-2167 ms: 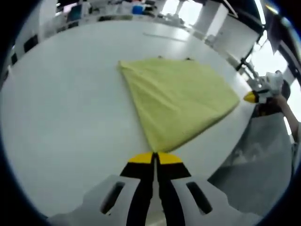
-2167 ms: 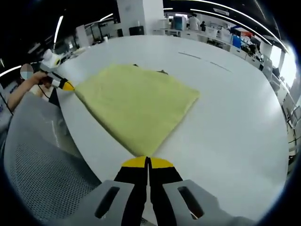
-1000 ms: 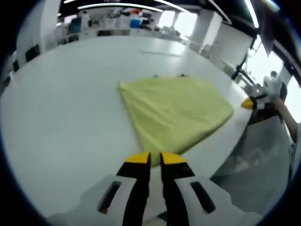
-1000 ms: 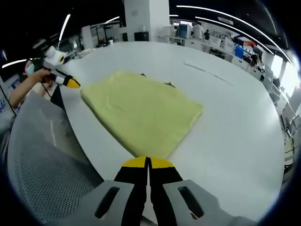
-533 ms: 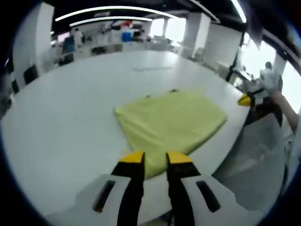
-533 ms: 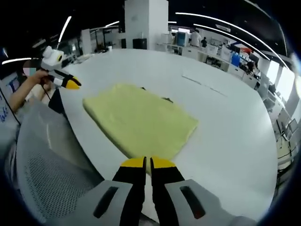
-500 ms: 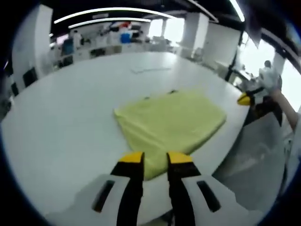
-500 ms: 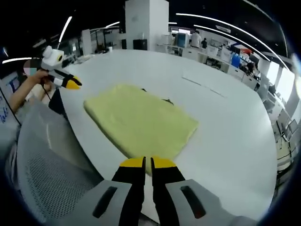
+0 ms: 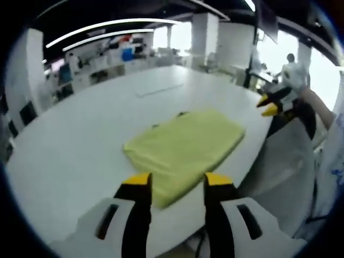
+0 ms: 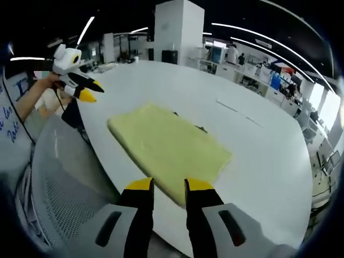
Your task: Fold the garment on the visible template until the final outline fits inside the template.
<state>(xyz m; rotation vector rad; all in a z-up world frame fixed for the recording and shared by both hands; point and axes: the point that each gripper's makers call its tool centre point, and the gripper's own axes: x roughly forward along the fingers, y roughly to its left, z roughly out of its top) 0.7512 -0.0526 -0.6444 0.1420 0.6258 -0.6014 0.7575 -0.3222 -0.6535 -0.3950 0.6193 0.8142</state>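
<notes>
My left gripper now has its jaws spread wide and empty, where a moment ago they were pinched together at the near corner of the garment; I've let go and pulled back, so that corner lies on the table just beyond my fingertips. The garment itself, a yellow folded rectangle, rests flat near the table's edge, with small dark marks (template corners, I judge) peeking out at its far side.

My right gripper has done the same: jaws parted, nothing between them, drawn back from the garment's other near corner. From that side I can see my left gripper held up in the air, well off the garment's left end.

Both releases suggest the fold is finished; what's left is checking that the outline sits inside the template, which I cannot tell from here.
</notes>
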